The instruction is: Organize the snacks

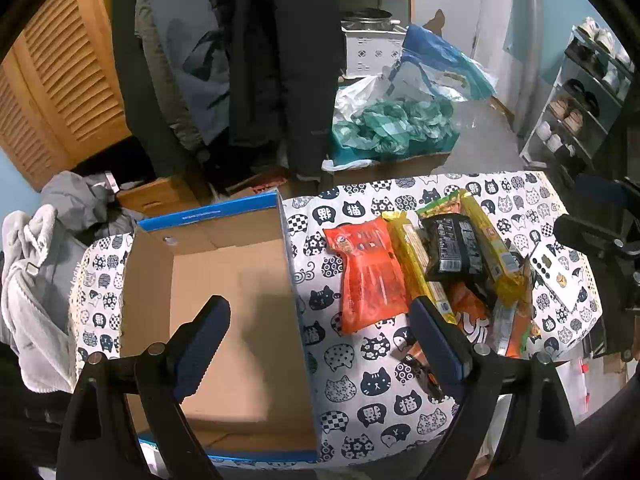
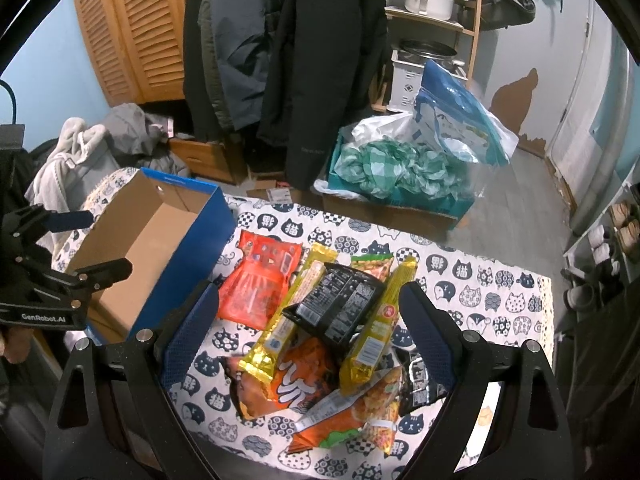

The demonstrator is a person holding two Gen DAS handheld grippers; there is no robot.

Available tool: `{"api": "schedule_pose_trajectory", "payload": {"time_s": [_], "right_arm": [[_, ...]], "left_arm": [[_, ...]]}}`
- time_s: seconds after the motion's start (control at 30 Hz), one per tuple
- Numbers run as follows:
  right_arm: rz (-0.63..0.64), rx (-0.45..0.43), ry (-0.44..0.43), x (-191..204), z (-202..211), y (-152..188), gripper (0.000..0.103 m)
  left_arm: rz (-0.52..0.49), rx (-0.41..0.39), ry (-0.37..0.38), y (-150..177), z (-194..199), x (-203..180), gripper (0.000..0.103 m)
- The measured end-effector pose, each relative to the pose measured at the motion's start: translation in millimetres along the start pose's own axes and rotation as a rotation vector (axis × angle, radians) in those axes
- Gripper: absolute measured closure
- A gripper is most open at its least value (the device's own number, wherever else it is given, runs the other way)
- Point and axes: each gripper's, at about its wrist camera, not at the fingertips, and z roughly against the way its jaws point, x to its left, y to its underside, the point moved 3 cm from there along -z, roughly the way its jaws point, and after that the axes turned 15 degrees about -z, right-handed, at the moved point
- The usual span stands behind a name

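- My left tongs [image 1: 320, 322] are hanging wide apart, holding nothing, straddling the right wall of the cardboard box [image 1: 224, 320].
- My right tongs [image 2: 310, 320] are also gaping wide and empty, hovering over the snack pile.
- The box, blue outside and plain brown within, is sitting open at the left end of the counter [image 2: 500, 292], on its cat-print cloth; I am seeing nothing inside it.
- Just right of the box, a red-orange packet [image 2: 256, 284] is lying flat.
- Beside it, two long yellow packets [image 2: 288, 320] are flanking a black packet [image 2: 340, 304], which is resting on top.
- An orange bag [image 2: 304, 380] is lying beneath these, nearest me.
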Motion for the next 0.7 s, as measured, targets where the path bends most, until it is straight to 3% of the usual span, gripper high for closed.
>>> {"api": "schedule_pose_trajectory", "payload": {"time_s": [0.7], "right_arm": [[-0.011,0.016,0.002,-9.1,0.4,8.1,0.013]], "left_arm": [[-0.008,0.012,0.008,0.8,-4.4,-7.1,0.011]]}}
